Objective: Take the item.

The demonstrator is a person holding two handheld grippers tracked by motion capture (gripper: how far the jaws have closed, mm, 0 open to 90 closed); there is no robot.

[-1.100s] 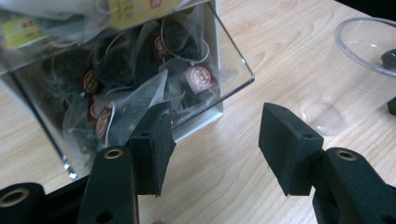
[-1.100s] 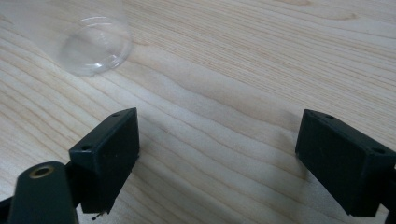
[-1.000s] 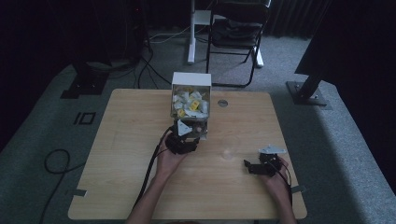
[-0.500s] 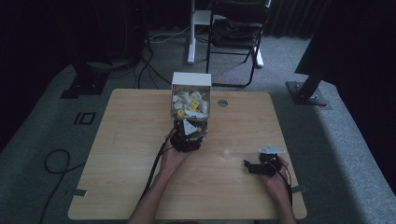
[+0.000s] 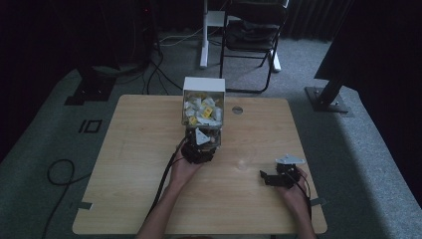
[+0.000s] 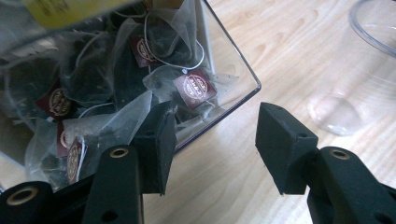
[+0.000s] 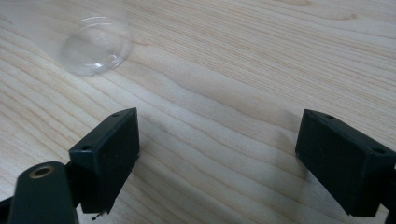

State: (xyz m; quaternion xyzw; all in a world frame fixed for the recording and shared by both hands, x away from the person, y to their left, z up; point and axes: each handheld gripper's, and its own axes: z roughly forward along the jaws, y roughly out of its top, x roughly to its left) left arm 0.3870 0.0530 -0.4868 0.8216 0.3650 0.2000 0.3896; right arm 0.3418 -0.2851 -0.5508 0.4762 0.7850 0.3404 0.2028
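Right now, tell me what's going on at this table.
A person works at a wooden table with a tool in each hand. The left tool is open at the corner of a clear box of tea bags, one jaw inside against a bag, the other outside the wall. Nothing is gripped yet. The right tool rests open over bare wood, idle. A clear plastic cup stands between them.

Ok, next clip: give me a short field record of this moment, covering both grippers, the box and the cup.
left gripper: open, one jaw inside the box corner, the other outside
box: clear, full of tea bags
right gripper: open, holds nothing, low over bare table
cup: clear plastic, standing between the grippers
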